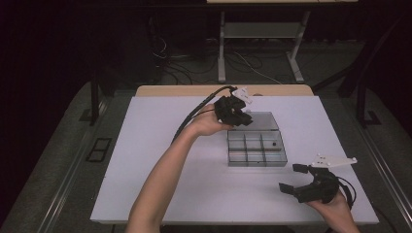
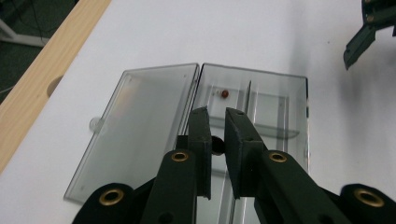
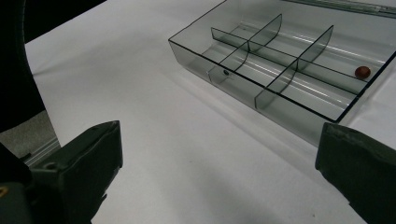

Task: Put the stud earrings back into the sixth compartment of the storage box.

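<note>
The left gripper [image 2: 218,140] hangs over the open box [image 1: 256,146], jaws nearly together and pinching a small dark bead [image 2: 216,143]. The box sits a little right of the table's [image 1: 160,145] centre, its lid [image 2: 140,130] folded flat toward the far edge. Its long axis runs left to right, with dividers across. A red bead [image 3: 362,72] lies in a compartment at the box's right end; a dark bead [image 3: 226,73] lies in another. The compartments lie directly below the held bead, so the drop looks to be straight down. The right gripper [image 1: 293,177] rests near the front right corner, jaws wide apart and empty, well clear of the box.
</note>
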Action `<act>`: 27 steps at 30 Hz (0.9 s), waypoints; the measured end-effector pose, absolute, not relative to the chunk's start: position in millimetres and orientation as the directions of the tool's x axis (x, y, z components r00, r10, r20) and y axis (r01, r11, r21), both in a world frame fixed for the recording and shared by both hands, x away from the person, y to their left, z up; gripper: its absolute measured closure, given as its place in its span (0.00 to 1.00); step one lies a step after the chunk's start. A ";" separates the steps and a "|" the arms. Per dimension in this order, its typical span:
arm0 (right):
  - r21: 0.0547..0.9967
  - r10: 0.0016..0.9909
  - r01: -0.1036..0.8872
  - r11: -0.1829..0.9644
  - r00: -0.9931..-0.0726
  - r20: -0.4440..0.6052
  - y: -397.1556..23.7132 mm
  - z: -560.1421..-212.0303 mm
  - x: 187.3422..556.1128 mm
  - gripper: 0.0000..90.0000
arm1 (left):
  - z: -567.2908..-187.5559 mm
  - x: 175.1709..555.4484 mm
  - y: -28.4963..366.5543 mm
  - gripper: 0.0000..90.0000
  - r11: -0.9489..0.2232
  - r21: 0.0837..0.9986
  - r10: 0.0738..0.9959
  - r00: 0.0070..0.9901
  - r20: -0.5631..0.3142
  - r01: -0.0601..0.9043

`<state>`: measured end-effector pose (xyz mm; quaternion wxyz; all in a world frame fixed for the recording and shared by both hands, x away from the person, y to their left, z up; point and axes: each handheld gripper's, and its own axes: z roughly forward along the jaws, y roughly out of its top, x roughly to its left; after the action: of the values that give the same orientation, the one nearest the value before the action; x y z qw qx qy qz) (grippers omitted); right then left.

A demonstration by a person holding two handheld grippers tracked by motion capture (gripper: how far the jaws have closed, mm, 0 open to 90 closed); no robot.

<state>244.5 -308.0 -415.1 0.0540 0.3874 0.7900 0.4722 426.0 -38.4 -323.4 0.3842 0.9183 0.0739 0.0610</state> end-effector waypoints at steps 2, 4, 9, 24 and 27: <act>0.788 0.663 0.561 0.255 -0.694 0.280 -307.8 -415.1 244.4 0.01 | -325.2 425.4 -45.0 0.89 -0.695 0.714 0.176 0.983 0.056 0.084; 0.788 0.663 0.561 0.254 -0.694 0.281 -307.9 -415.0 244.4 0.01 | -327.5 425.1 -51.1 0.89 -0.695 0.715 0.167 0.984 0.053 0.079; 0.790 0.660 0.558 0.252 -0.696 0.281 -308.7 -414.9 244.7 0.01 | -334.7 424.4 -64.5 0.89 -0.690 0.719 0.158 0.986 0.045 0.078; 0.788 0.659 0.558 0.261 -0.700 0.277 -308.6 -414.7 244.9 0.01 | -364.4 427.9 -96.9 0.89 -0.678 0.729 0.151 0.988 0.012 0.095; 0.790 0.658 0.555 0.261 -0.701 0.275 -308.8 -414.5 244.8 0.01 | -372.7 429.4 -103.0 0.89 -0.659 0.742 0.173 0.985 -0.009 0.123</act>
<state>244.8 -308.8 -414.5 0.0544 0.3828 0.7923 0.4720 429.4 -103.0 -372.7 0.4049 0.9102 0.0812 0.0313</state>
